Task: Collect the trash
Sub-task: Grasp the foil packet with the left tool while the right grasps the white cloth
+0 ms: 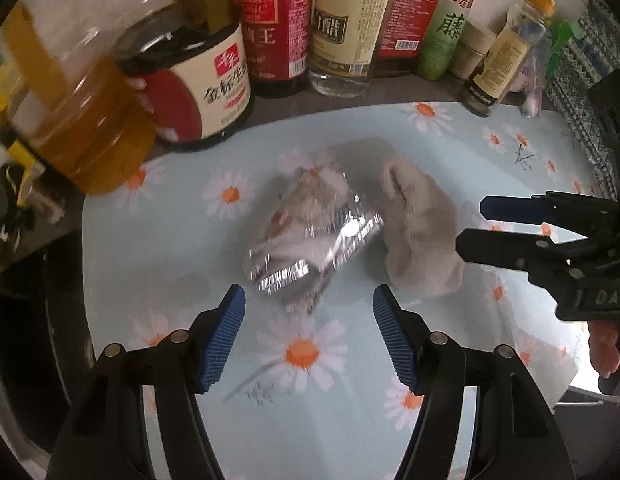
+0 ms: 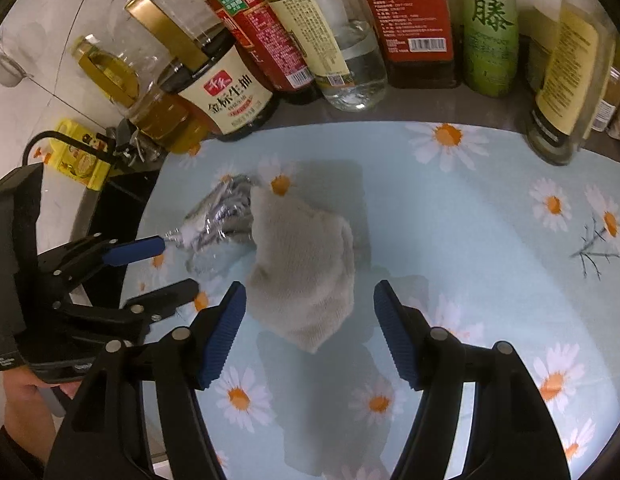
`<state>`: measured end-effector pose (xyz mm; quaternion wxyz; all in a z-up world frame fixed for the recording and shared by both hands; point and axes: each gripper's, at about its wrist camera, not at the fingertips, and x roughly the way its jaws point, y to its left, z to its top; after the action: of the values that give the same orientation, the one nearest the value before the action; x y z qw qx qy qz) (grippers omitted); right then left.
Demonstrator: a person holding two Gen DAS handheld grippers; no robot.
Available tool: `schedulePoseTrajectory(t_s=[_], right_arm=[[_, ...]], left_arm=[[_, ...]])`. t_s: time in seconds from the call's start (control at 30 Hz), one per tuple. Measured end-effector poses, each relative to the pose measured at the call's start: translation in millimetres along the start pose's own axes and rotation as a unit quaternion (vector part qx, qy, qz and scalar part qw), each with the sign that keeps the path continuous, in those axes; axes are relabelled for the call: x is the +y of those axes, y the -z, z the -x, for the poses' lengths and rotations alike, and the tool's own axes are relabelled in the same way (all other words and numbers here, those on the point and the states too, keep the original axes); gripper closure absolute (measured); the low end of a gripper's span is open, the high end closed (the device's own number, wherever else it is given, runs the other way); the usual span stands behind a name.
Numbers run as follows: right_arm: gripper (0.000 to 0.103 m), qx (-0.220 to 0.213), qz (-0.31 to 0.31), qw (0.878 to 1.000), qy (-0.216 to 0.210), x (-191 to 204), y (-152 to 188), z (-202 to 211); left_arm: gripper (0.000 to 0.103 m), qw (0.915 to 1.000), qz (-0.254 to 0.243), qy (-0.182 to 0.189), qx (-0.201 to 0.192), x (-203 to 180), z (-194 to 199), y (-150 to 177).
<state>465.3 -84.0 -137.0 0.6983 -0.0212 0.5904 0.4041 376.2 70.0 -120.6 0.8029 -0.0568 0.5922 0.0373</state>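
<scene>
1. Left wrist view: the left gripper (image 1: pixel 309 306) is spread wide with nothing between its blue pads, low in the frame. Just beyond it, at frame centre, lies the crumpled foil wrapper (image 1: pixel 310 240) on the daisy-print mat (image 1: pixel 190 420), touching a grey sock (image 1: pixel 419 236) to its right. The right gripper (image 1: pixel 469 224) enters from the right edge, jaws parted and empty, near the sock.
2. Right wrist view: the right gripper (image 2: pixel 310 304) is released; the sock (image 2: pixel 306 272) sits just past its pads at centre. The foil wrapper (image 2: pixel 222 216) lies centre-left, partly behind the sock, the left gripper (image 2: pixel 178 264) straddling its near end. Condiment bottles (image 2: pixel 417 20) line the top.
3. The wrapper looks light, thin, slippery and easily crushed; pinching a raised crimped edge seems the surest hold.
</scene>
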Motion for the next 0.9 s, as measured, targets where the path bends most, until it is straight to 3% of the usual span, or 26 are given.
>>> schedulePoseTrajectory(t_s=[0.3,0.63,0.9], right_arm=[[0.05,0.009,-0.005,1.0,-0.009,-9.3,-12.6,-16.2],[0.08,0.021,0.013,1.0,-0.012,-3.0,-11.0,-24.0],[0.089,0.009,0.024,1.0,-0.005,5.9,-5.4,-9.0]], left_arm=[[0.038,0.9993,-0.036,0.005,0.008,-3.2,-17.6,-19.4],[0.043,0.9984,-0.048,0.025,0.017,-3.0,-28.2,-25.0],[0.049,0.9985,-0.043,0.033,0.0,-0.7,-15.2,-21.9]])
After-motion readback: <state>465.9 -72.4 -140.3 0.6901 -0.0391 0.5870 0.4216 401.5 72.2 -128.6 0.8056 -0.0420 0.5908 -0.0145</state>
